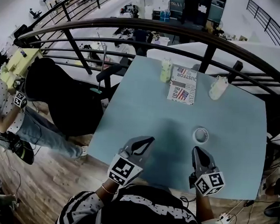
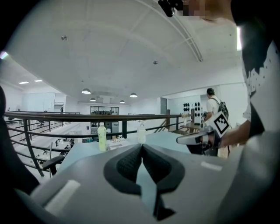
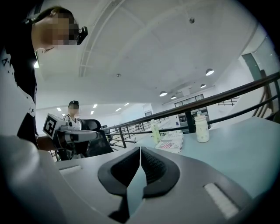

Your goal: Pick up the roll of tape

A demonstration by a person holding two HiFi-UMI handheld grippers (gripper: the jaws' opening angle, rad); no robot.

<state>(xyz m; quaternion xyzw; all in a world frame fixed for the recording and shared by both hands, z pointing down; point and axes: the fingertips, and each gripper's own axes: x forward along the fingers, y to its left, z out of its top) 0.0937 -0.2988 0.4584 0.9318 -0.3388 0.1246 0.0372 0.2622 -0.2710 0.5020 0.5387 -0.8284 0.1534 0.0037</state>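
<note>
On the blue table (image 1: pixel 130 108) the roll of tape (image 1: pixel 201 135) lies flat, hole up as far as we can tell, just ahead of our right gripper (image 1: pixel 196 150), way closer than the left gripper (image 1: pixel 150 140), and both have jaws closed on nothing.

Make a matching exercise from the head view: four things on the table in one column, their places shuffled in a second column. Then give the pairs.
1. roll of tape
2. green bottle
3. white bottle
4. printed paper

A. between the two bottles
B. far side, left of the paper
C. just ahead of the right gripper
D. far side, right of the paper

Pairs: 1-C, 2-B, 3-D, 4-A
</note>
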